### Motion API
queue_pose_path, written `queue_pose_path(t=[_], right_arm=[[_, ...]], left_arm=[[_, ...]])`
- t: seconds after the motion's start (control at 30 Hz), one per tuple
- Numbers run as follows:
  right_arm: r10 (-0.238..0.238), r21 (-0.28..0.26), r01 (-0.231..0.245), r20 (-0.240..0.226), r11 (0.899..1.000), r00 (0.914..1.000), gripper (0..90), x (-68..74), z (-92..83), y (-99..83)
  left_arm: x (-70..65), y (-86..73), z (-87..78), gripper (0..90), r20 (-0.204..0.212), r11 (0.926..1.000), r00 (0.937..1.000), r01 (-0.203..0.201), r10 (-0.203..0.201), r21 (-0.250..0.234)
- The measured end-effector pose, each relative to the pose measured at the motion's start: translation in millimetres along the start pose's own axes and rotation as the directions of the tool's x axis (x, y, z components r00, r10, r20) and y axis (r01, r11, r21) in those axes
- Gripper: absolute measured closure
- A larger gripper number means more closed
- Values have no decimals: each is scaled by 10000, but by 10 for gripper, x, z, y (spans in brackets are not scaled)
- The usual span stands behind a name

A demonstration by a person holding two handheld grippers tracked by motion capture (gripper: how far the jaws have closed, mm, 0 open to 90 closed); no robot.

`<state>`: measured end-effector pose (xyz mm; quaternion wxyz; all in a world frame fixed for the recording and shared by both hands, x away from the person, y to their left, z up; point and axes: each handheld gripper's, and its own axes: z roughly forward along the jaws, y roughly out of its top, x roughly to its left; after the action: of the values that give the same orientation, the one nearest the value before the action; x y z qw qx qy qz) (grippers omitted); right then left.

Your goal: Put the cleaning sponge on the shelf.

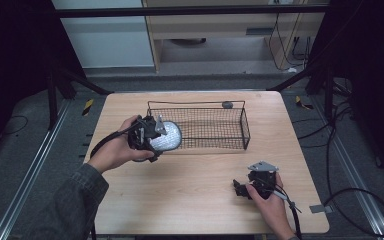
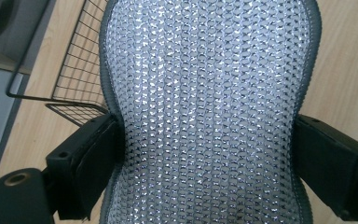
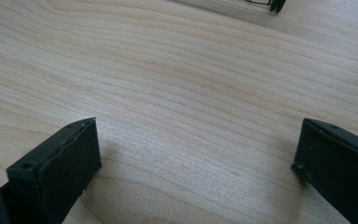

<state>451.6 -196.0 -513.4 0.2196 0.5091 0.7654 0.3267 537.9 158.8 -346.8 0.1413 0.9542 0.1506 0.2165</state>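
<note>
A pale wood surface (image 1: 195,200) sits on grey carpeted floor (image 1: 25,165), with metal rails (image 1: 27,185) running along both sides. Beyond it stand a light wooden cabinet (image 1: 220,30) and a white panel (image 1: 105,40). Black cables (image 1: 360,200) loop across the floor at right, and the edges lie dark.

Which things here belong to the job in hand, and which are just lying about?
In the job:
- left gripper, shut on the silver mesh pad
- wire basket, beside the pad

Lying about:
- small grey thing on the basket's far rim
- right gripper, open, over bare table
</note>
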Motion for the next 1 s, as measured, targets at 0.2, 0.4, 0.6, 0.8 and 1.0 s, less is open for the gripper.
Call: queue_pose_path(t=[0.2,0.4,0.6,0.8,1.0], right_arm=[[-16,-11,16,-14,10000,10000,4,-1,1,0],[35,17,-35,-37,10000,10000,4,1,-3,1],[7,5,-7,-25,10000,10000,4,0,-2,0],[-33,-6,33,-4,10000,10000,4,-1,1,0],[-18,6,18,0,10000,10000,4,-1,0,0]], left_arm=[[156,90,8,101,-124,9999,9999,-56,54,-158],[206,195,12,102,-483,9989,9983,-329,314,-322],[212,257,89,102,-785,9976,9951,-620,595,-300],[269,324,128,101,-827,9983,9954,-513,489,-276],[328,409,182,103,-956,9977,9933,-662,644,-155]])
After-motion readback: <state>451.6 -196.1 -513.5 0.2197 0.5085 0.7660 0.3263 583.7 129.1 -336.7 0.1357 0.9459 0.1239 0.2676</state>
